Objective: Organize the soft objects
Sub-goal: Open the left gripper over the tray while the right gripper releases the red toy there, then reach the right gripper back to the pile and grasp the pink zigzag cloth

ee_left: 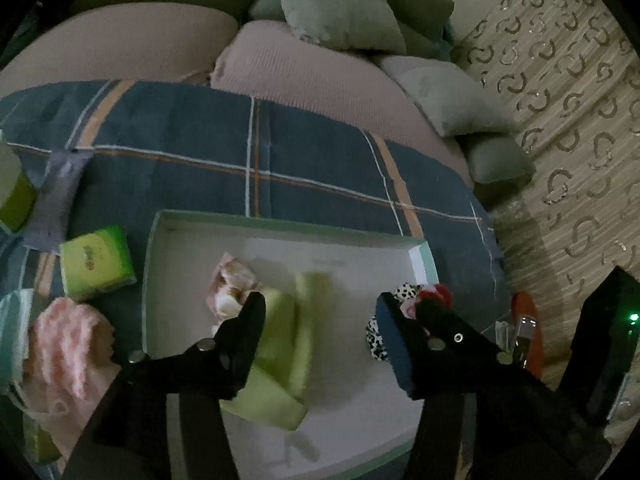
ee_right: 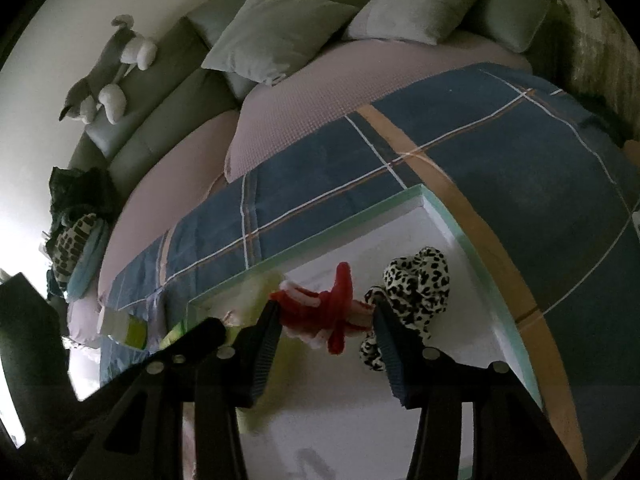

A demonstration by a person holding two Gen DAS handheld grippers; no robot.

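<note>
A shallow white tray [ee_left: 280, 224] with a mint rim lies on a blue plaid blanket [ee_left: 200, 152]. In the left wrist view my left gripper [ee_left: 320, 300] stands open above it. A folded light green cloth [ee_left: 280, 340] lies loose in the tray under its fingers, beside a small pink and white bundle [ee_left: 232, 284]. In the right wrist view my right gripper [ee_right: 326, 308] is shut on a red and white knitted piece [ee_right: 320, 312] just above the tray [ee_right: 320, 240]. A leopard-print soft piece [ee_right: 420, 280] rests in the tray's right corner next to it.
Left of the tray lie a green tissue pack [ee_left: 96, 260] and a pink fluffy cloth [ee_left: 68, 344]. Grey pillows [ee_left: 336, 4] lean at the head of the bed. A grey and white plush toy [ee_right: 104, 80] sits on the headboard. A patterned wall [ee_left: 560, 120] runs along the right.
</note>
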